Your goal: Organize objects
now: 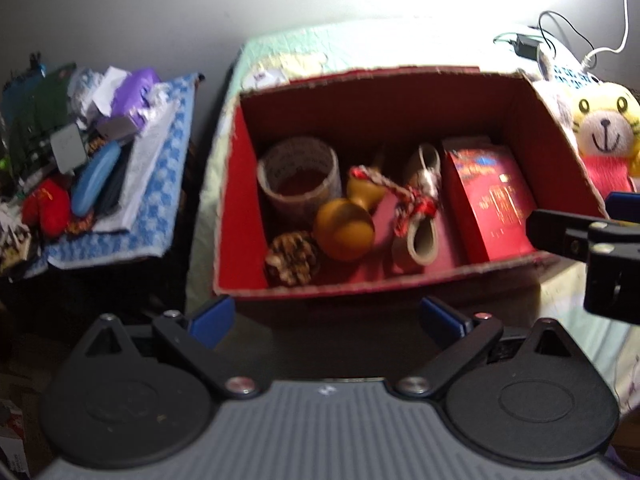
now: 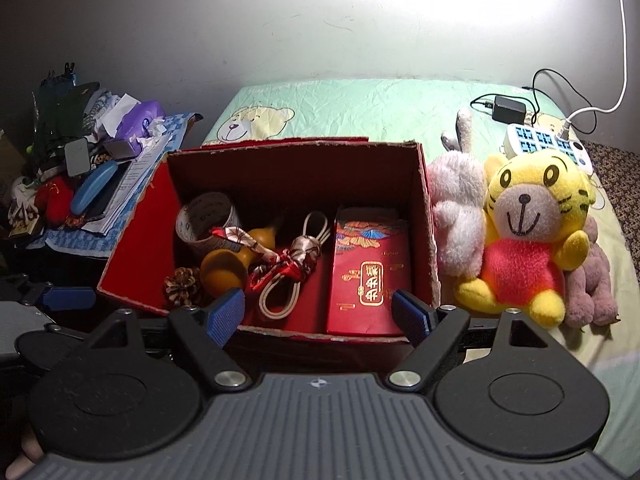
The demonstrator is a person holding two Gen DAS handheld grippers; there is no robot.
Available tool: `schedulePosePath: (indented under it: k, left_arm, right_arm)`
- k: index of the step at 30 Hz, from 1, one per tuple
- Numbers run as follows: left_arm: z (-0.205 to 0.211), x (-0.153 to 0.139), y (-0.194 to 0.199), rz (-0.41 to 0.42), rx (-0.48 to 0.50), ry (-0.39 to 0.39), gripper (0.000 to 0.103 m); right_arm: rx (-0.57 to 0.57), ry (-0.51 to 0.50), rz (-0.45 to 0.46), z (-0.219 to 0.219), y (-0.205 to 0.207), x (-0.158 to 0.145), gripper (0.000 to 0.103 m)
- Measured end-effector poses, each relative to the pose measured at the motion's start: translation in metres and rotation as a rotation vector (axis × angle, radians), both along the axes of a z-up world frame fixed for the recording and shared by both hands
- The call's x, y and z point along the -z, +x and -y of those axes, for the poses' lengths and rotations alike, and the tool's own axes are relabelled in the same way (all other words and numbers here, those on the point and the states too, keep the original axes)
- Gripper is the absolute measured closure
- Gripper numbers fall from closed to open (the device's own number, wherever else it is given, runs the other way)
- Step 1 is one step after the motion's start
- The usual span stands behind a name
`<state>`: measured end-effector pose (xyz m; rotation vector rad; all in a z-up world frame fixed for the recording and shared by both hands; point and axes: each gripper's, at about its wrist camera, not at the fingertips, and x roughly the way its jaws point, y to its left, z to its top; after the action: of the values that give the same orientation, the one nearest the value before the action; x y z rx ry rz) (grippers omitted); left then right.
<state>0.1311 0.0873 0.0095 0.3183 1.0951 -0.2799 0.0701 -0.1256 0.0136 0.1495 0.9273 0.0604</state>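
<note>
An open red cardboard box (image 1: 234,208) (image 2: 136,236) stands on the bed. Inside it lie a tape roll (image 1: 299,178) (image 2: 206,218), an orange gourd (image 1: 346,230) (image 2: 224,268), a pine cone (image 1: 291,258) (image 2: 182,286), a coiled cable tied with a patterned ribbon (image 1: 420,204) (image 2: 292,272) and a red packet (image 1: 490,204) (image 2: 370,276). My left gripper (image 1: 326,318) is open just in front of the box's near wall, holding nothing. My right gripper (image 2: 318,314) is open over the box's near edge, also holding nothing; part of it appears at the right in the left wrist view (image 1: 592,240).
A yellow tiger plush (image 2: 528,228) (image 1: 608,132), a pink plush (image 2: 460,216) and a brownish plush (image 2: 592,280) sit right of the box. A power strip (image 2: 544,144) and adapter (image 2: 508,108) lie behind. A cluttered side table (image 1: 120,208) (image 2: 92,184) stands left.
</note>
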Motion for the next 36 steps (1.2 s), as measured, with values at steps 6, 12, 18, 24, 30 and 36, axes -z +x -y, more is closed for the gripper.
schedulePosePath:
  k: [6,12,18,24,30,36]
  left_arm:
    - [-0.001,0.012,-0.012,-0.052,-0.002,0.025,0.004]
    - [0.001,0.017,-0.017,-0.082,0.002,0.034,0.004]
    - [0.001,0.017,-0.016,-0.087,0.001,0.037,0.004]
    - [0.005,0.006,-0.012,-0.057,0.008,0.023,0.004]
    - [0.009,-0.012,0.002,0.017,-0.002,0.004,0.004]
    - [0.012,-0.019,0.018,0.089,-0.016,-0.019,0.004]
  right_arm:
    - [-0.002,0.021,-0.05,0.004,-0.013,0.007,0.021]
    - [-0.017,0.021,-0.085,0.002,-0.017,0.015,0.021]
    - [-0.034,0.038,-0.097,0.001,-0.016,0.015,0.021]
    - [-0.045,0.009,-0.034,0.001,-0.013,0.002,0.021]
    - [-0.004,0.018,0.046,0.005,0.002,-0.011,0.021]
    - [0.05,0.044,0.077,0.01,0.015,-0.007,0.021]
